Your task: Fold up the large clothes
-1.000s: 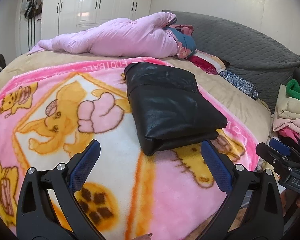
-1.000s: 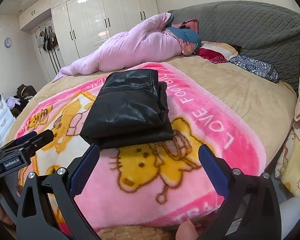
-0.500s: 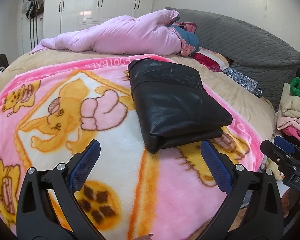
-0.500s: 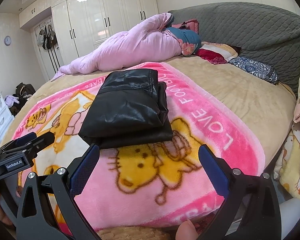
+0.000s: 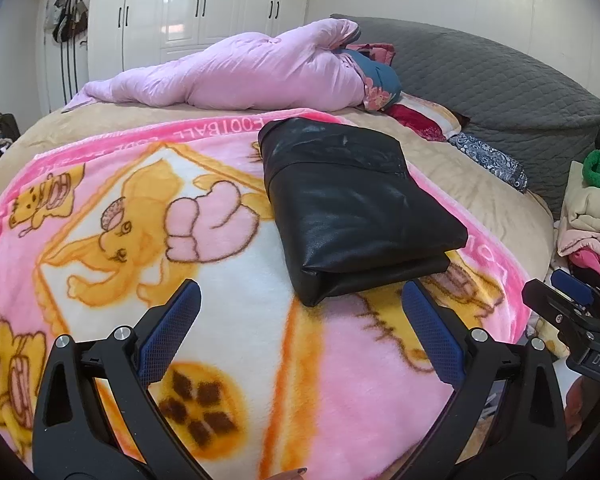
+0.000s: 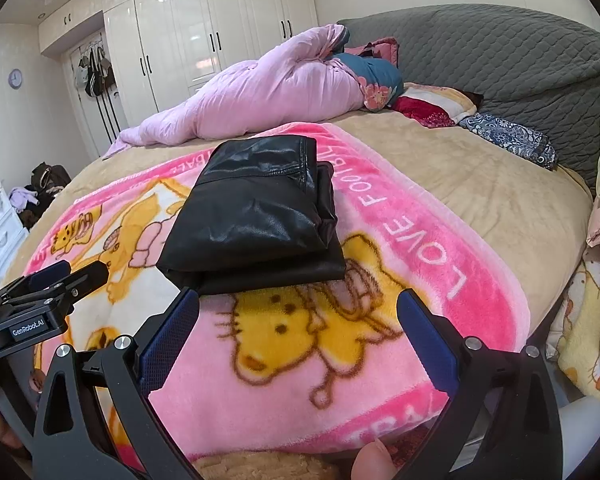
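The black leather garment [image 5: 352, 204] lies folded on the pink blanket [image 5: 148, 216], at 12 o'clock from both released, empty claws, left claw [image 5: 300, 320] and right claw [image 6: 298, 322], so ideally just square its edges gently

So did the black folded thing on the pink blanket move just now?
No. The black folded garment sits at the same spot on the pink cartoon blanket, its near edge still just above the yellow kitty's head; only the cameras shifted slightly.
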`<state>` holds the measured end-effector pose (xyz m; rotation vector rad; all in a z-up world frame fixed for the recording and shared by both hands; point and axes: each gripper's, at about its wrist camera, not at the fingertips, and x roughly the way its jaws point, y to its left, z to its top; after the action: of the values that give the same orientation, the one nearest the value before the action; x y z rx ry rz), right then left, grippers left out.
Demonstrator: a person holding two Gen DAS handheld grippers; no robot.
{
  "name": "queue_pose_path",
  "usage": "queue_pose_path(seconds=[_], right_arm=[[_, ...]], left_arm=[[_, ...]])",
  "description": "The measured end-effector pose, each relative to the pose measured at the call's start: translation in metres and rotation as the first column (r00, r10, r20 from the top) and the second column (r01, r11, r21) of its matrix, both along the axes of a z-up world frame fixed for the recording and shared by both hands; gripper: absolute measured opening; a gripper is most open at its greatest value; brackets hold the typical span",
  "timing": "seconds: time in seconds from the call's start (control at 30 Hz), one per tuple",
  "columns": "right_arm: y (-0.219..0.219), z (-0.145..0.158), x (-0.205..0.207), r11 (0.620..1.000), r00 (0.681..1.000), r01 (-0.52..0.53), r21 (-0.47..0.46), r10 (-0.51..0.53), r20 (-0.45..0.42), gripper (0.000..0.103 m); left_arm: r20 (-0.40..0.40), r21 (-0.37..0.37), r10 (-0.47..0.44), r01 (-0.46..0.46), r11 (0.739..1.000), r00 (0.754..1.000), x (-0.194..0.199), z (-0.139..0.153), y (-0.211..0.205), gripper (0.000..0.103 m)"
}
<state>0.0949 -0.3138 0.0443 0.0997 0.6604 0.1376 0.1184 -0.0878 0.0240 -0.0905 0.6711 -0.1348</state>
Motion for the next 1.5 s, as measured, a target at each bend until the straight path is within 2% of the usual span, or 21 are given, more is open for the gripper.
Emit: queue_pose_path(seconds=[1.2,1.37,1.5], right_arm=[[-0.005,0.002,-0.004,1.0,1.0,0.021,-0.011,-0.021,0.001,0.099],[-0.022,-0.003,-0.015,0.997,0.996,0.083,0.005,-0.083,-0.007,0.099],[-0.066,-0.019,-0.039,0.971,0.972,0.234,0.041,-0.233,-0.028,0.099]], left_arm=[[-0.012,0.015,-0.009,0.01,1.0,1.0,-0.002,0.001,0.003,0.094],[-0.02,0.02,-0.004,0.004,1.0,1.0,-0.001,-0.004,0.01,0.094],[-0.027,0.043,0.058,-0.057,0.997,0.998,0.004,-0.014,0.044,0.094]])
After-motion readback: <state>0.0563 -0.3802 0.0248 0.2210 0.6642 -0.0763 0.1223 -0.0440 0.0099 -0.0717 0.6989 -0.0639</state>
